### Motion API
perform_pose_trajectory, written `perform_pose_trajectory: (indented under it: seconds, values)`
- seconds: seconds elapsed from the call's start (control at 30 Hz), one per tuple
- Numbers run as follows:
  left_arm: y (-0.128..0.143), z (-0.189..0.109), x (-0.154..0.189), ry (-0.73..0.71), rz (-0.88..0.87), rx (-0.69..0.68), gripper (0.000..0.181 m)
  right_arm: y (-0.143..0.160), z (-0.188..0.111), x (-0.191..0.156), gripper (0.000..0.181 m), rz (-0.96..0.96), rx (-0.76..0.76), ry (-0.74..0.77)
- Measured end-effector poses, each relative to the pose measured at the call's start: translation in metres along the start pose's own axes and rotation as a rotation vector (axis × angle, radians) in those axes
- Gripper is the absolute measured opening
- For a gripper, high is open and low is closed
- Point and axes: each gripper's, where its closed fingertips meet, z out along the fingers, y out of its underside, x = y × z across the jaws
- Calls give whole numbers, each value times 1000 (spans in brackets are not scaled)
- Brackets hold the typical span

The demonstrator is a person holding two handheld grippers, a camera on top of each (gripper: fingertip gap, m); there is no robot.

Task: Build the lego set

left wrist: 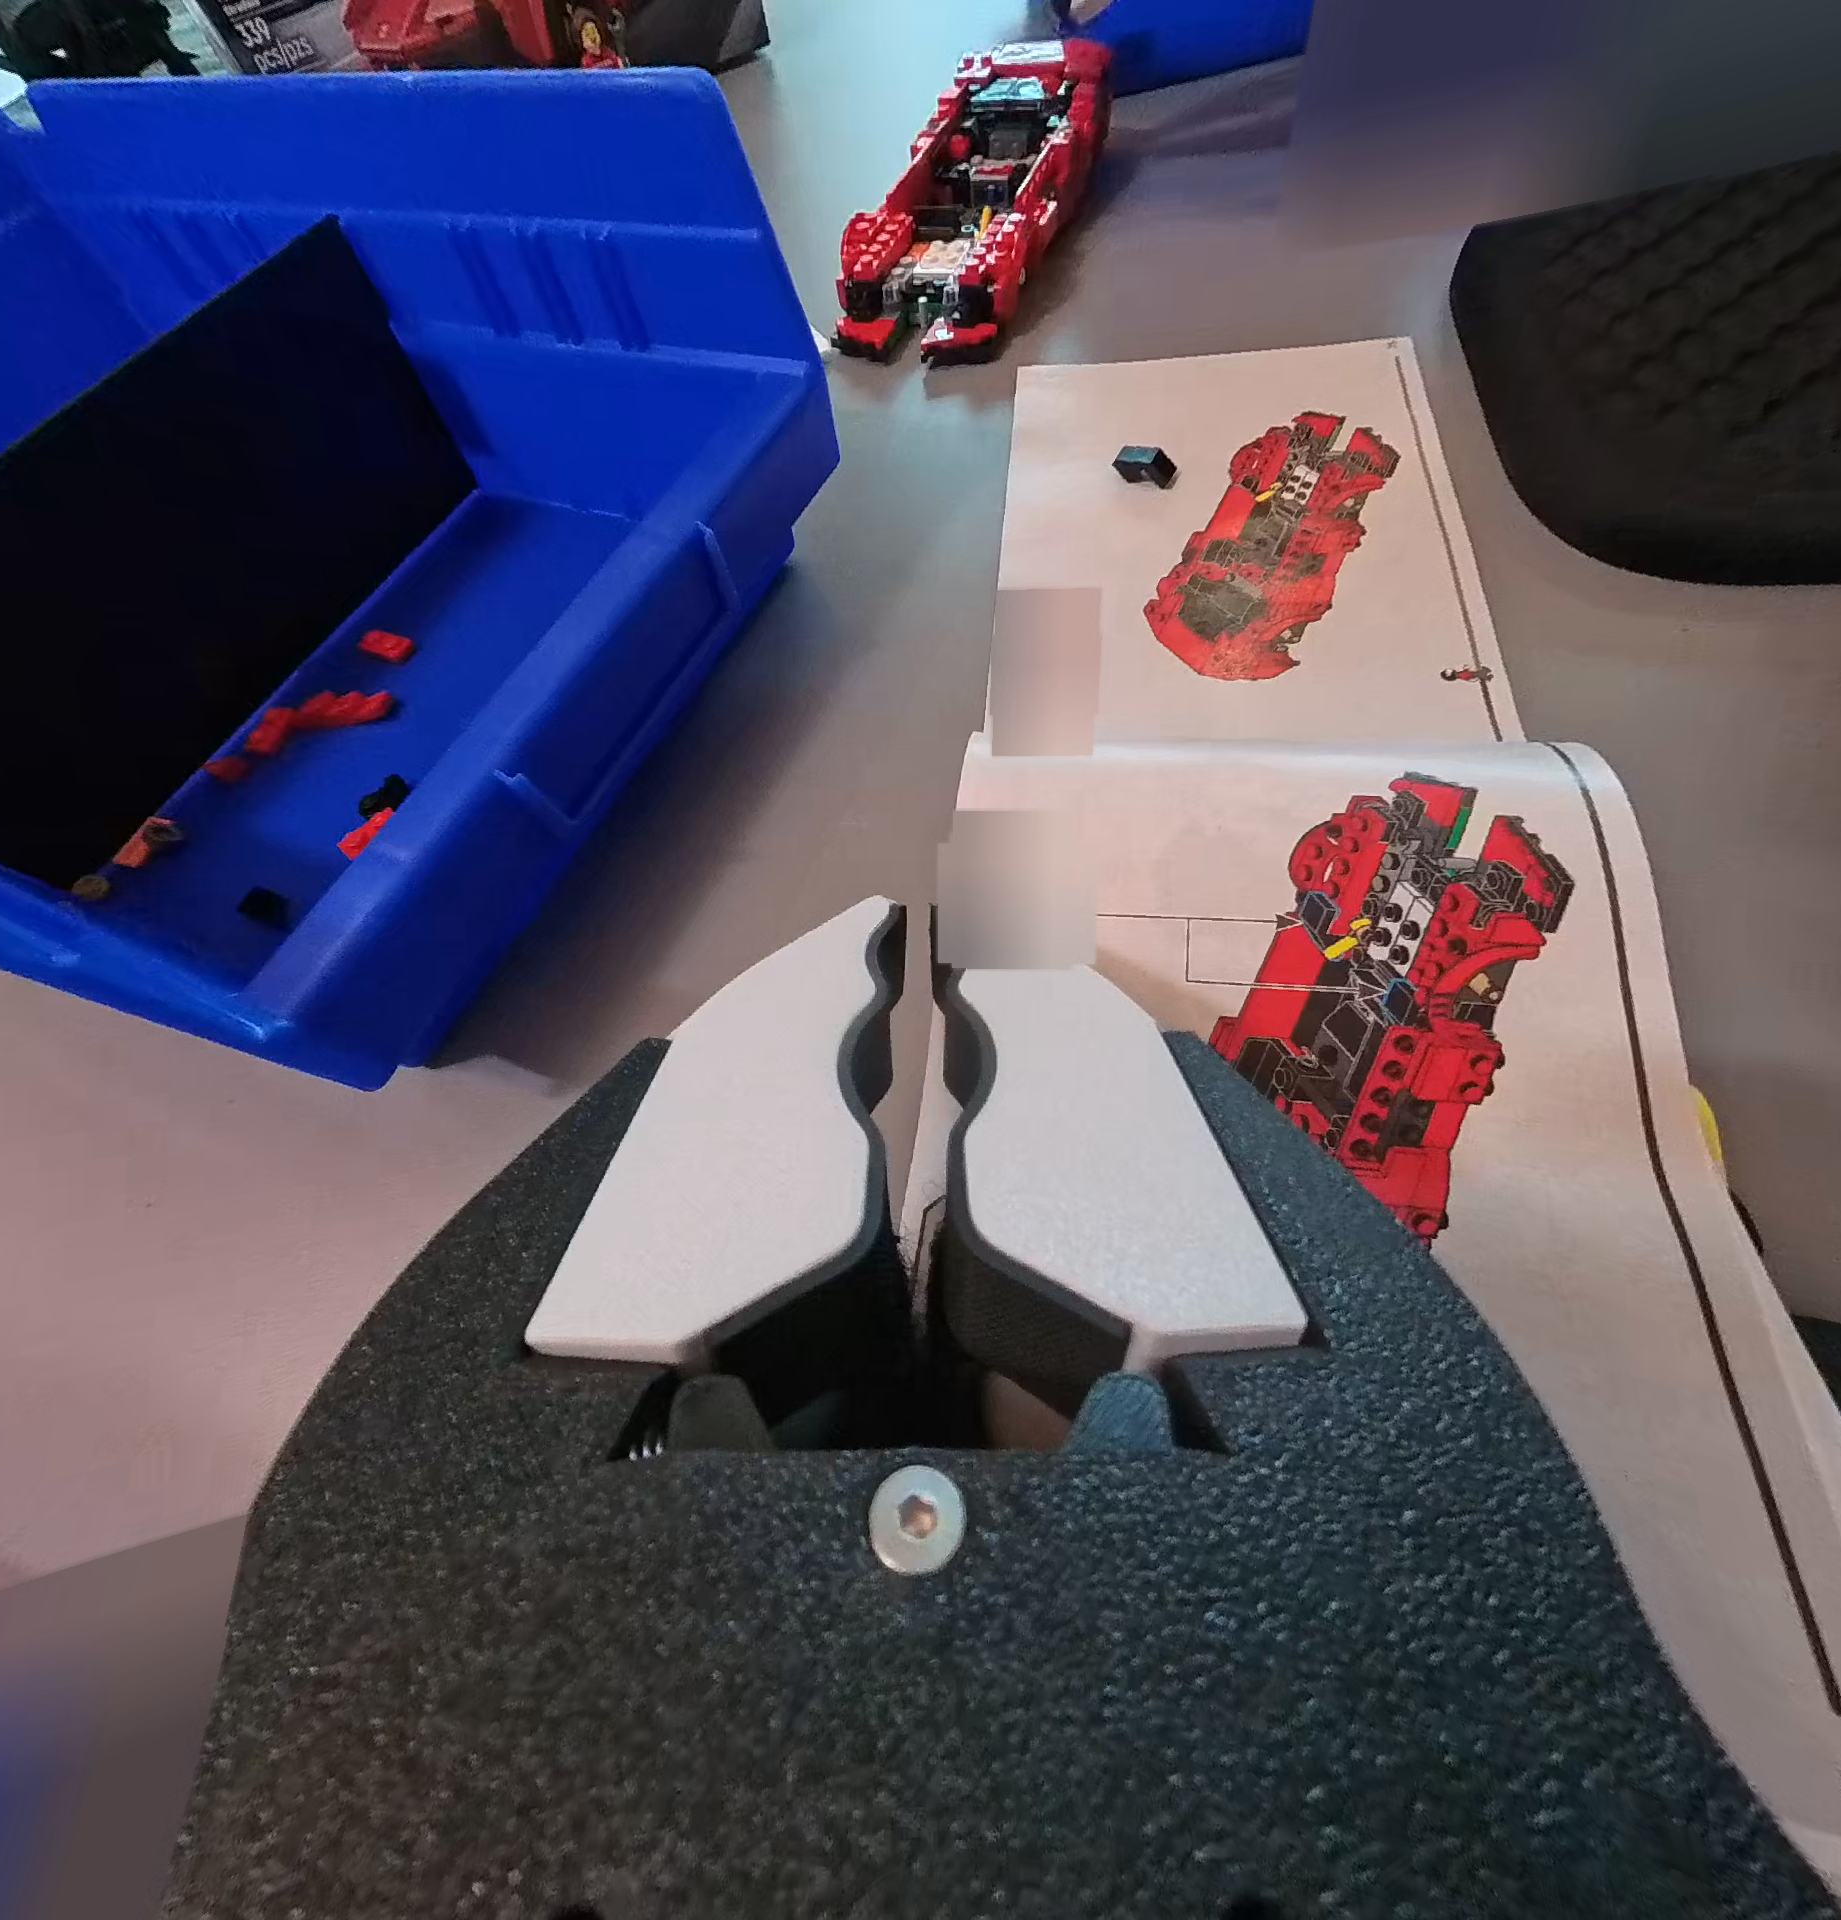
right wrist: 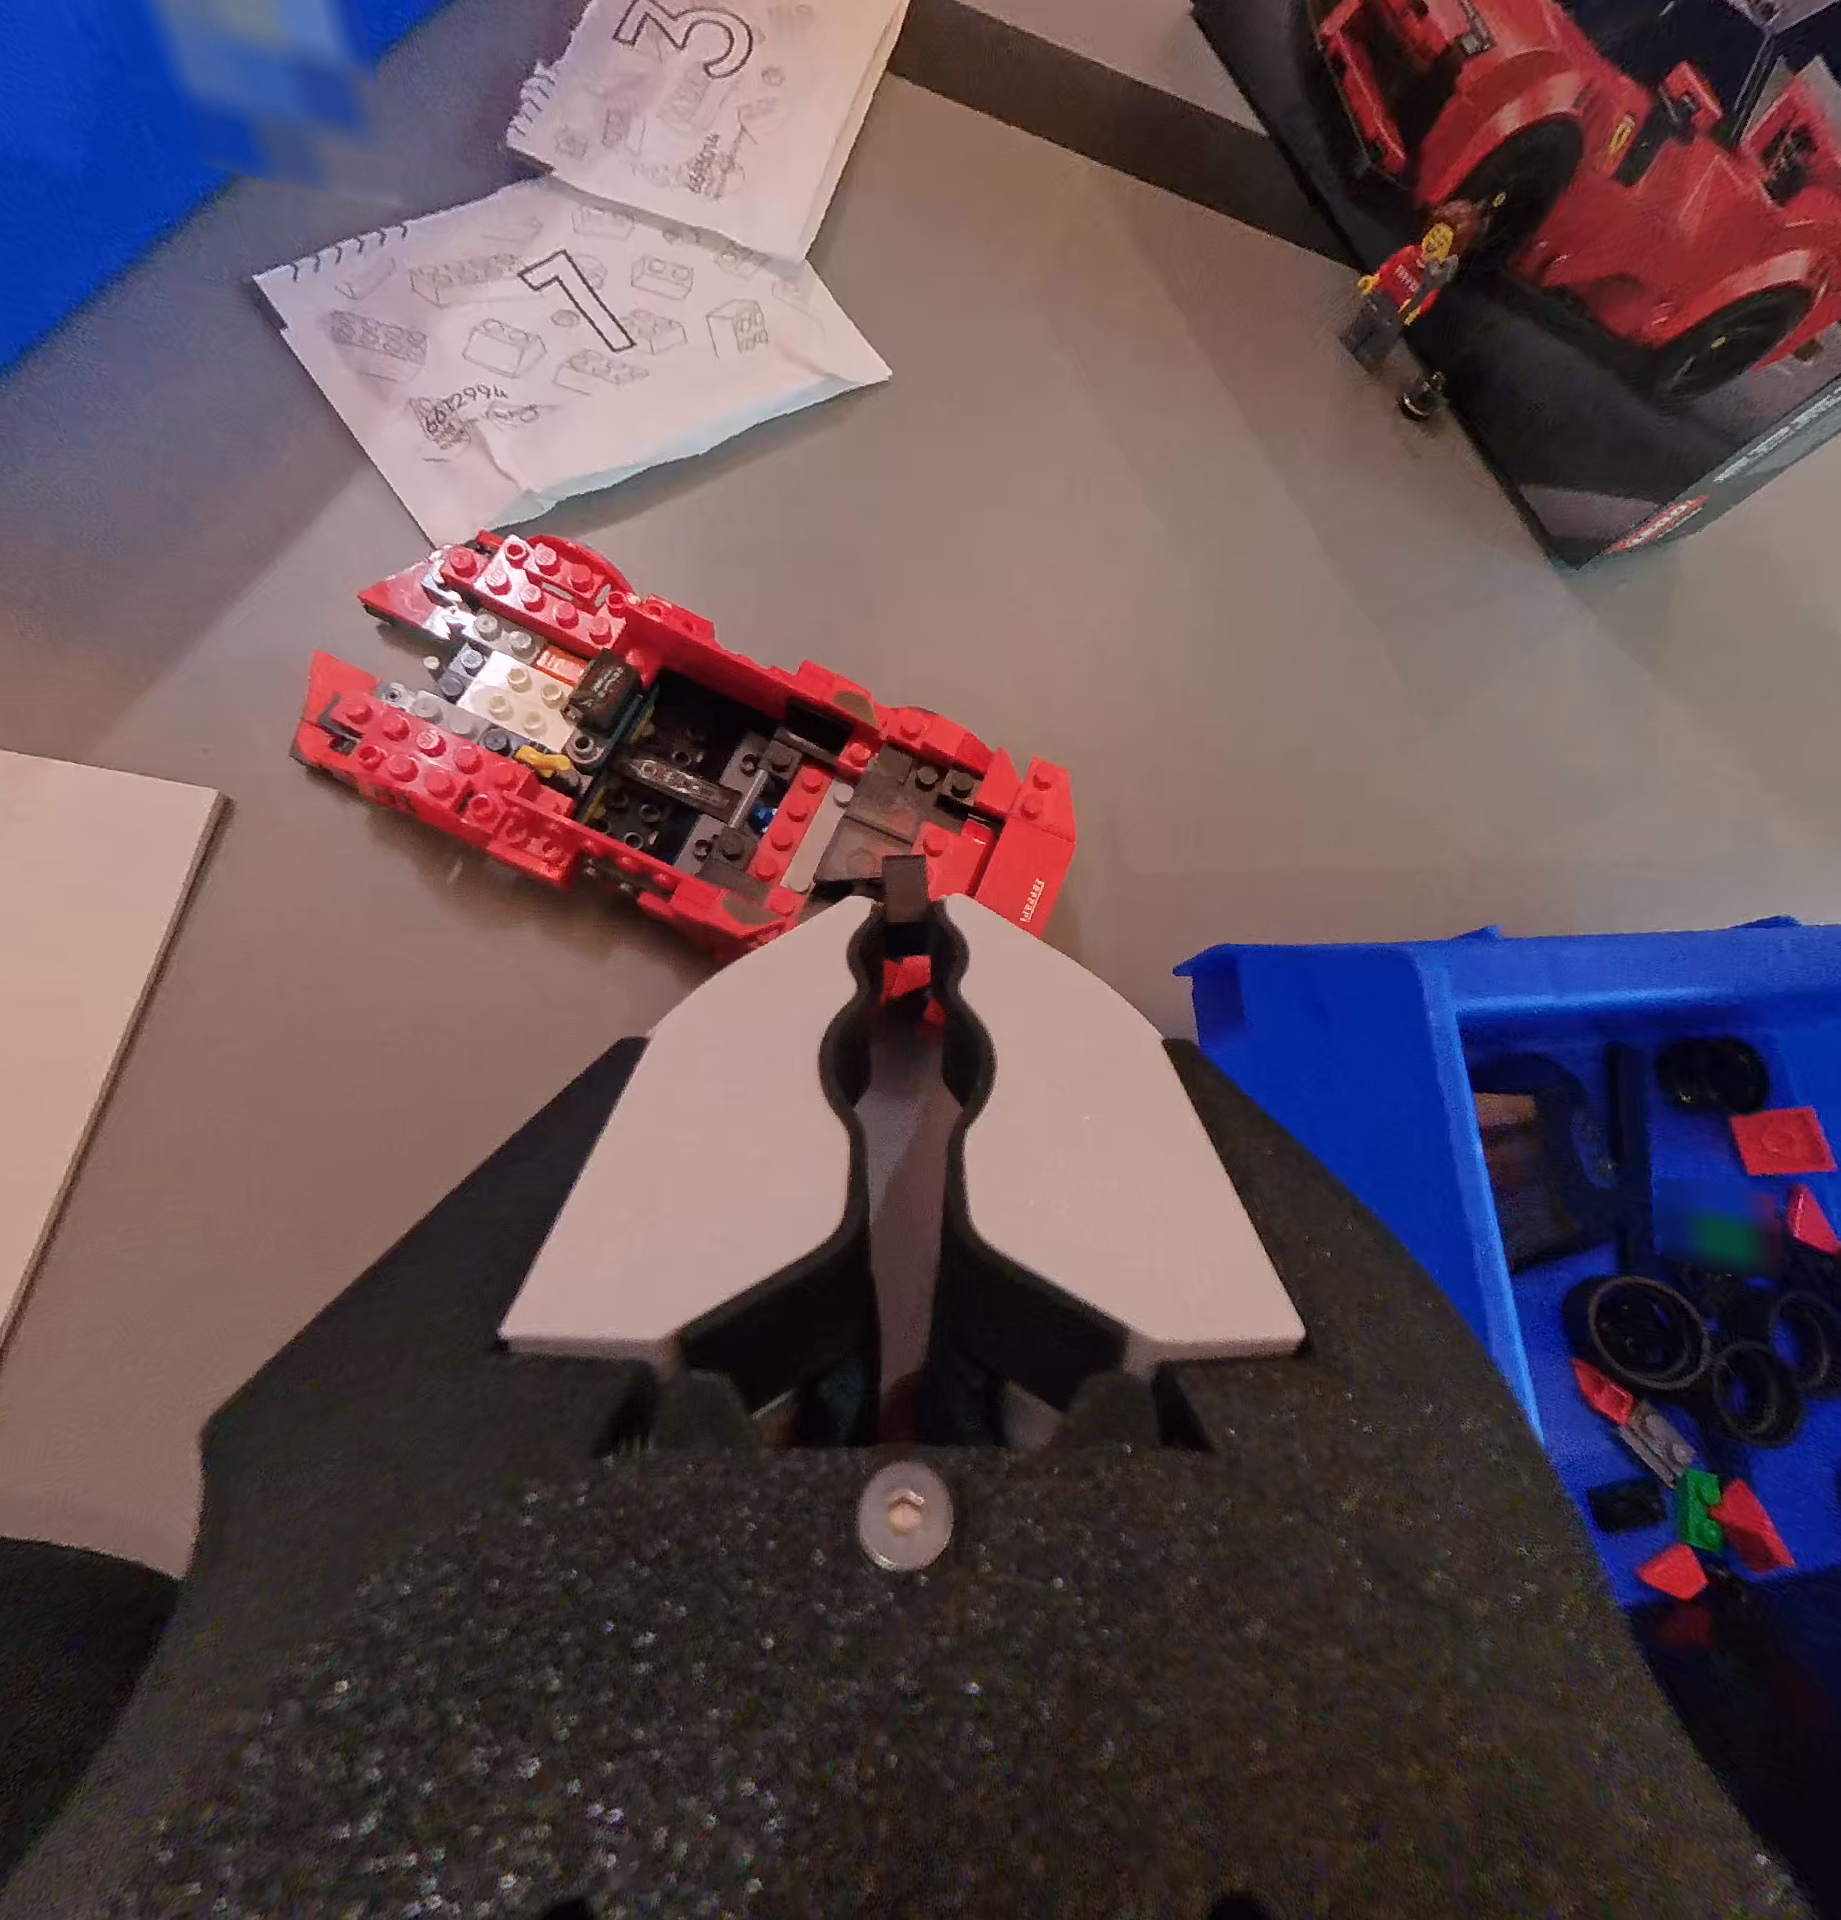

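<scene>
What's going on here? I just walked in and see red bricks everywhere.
A person is building a lego set with two handheld grippers. The right gripper is shut on a small black brick piece, held close to the half-built red lego car on the grey table. The left gripper is shut and empty, over the open instruction booklet.

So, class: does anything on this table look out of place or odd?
One loose black brick lies on the open instruction booklet, apart from the pieces in the blue bin. The booklet's near page curls up instead of lying flat. Nothing looks spilled or broken.
</scene>
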Motion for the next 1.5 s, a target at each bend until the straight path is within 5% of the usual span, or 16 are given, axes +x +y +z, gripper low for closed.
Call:
perform_pose_trajectory:
  seconds: [0.47,1.5]
  values:
    - [-26,-24,-31,-138,-129,208,2,-6,13,-30,8,10,66,-76]
    - [-19,-15,-20,-90,-92,150,2,4,9,-35,8,21,79,-68]
